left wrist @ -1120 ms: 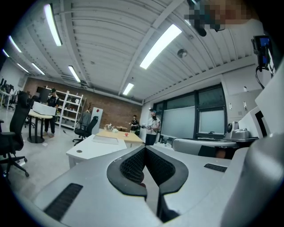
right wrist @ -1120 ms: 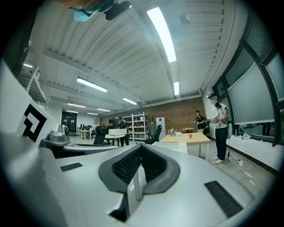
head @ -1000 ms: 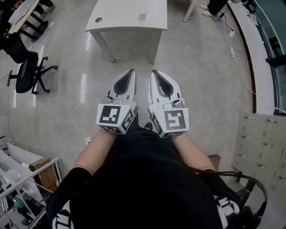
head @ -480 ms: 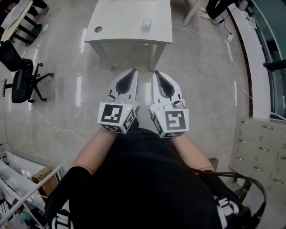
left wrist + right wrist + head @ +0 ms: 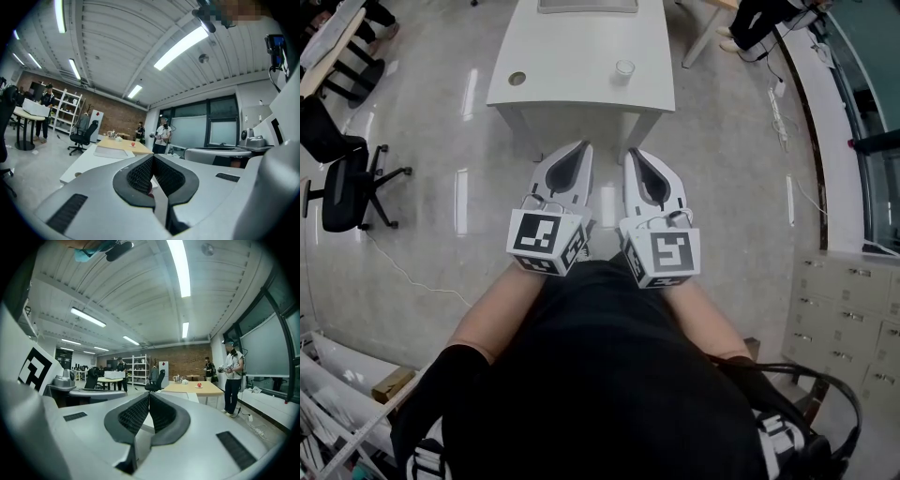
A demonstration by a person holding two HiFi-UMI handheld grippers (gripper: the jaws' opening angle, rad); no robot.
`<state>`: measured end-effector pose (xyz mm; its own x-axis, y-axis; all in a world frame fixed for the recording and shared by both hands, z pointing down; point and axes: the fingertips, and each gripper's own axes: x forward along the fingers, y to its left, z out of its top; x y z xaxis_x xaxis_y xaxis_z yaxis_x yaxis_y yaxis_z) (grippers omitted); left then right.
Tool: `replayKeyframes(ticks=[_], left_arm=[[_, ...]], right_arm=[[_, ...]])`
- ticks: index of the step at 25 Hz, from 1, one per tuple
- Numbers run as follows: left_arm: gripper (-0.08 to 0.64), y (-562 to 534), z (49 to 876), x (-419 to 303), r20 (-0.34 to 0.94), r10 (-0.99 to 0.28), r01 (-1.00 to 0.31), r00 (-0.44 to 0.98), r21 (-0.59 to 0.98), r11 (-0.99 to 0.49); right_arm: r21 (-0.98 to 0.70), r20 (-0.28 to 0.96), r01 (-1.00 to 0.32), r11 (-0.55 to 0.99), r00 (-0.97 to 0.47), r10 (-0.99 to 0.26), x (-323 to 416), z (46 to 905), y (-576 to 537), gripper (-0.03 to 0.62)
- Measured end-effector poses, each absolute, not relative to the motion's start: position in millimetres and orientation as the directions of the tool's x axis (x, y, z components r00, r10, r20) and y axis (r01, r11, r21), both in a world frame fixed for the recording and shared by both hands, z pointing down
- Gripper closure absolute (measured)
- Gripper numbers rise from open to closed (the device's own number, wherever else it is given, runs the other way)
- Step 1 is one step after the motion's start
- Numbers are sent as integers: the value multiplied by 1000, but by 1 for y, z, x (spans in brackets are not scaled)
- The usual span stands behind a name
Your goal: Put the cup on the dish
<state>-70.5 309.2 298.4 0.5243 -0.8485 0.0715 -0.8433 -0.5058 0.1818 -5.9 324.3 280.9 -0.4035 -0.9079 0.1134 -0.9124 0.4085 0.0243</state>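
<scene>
Long white rectangular table (image 5: 572, 66): far end cut by top edge of my head view. Small pale cup (image 5: 624, 68) on it too small to read (contents unclear). Small round brownish disc (image 5: 517, 79): dish or hole, can't tell.

A small pale cup (image 5: 624, 68) stands upright, mouth up, on the right half of the white desk (image 5: 572, 94). It is alone there, with bare desk all round it. The dish (image 5: 517, 79) is a small round piece with a dark centre and a lighter rim, lying flat on the left half of the desk. Cup and dish are well apart, roughly level with each other across the desk; the cup is not on the dish.
</scene>
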Motion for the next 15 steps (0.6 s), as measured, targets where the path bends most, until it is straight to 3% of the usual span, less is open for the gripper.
replayKeyframes(ticks=[15], left_arm=[[557, 267, 306, -62, 108, -854, -856, 508, 173, -487]], right_arm=[[-7, 87, -906, 424, -423, -902, 2, 285, 276, 578]])
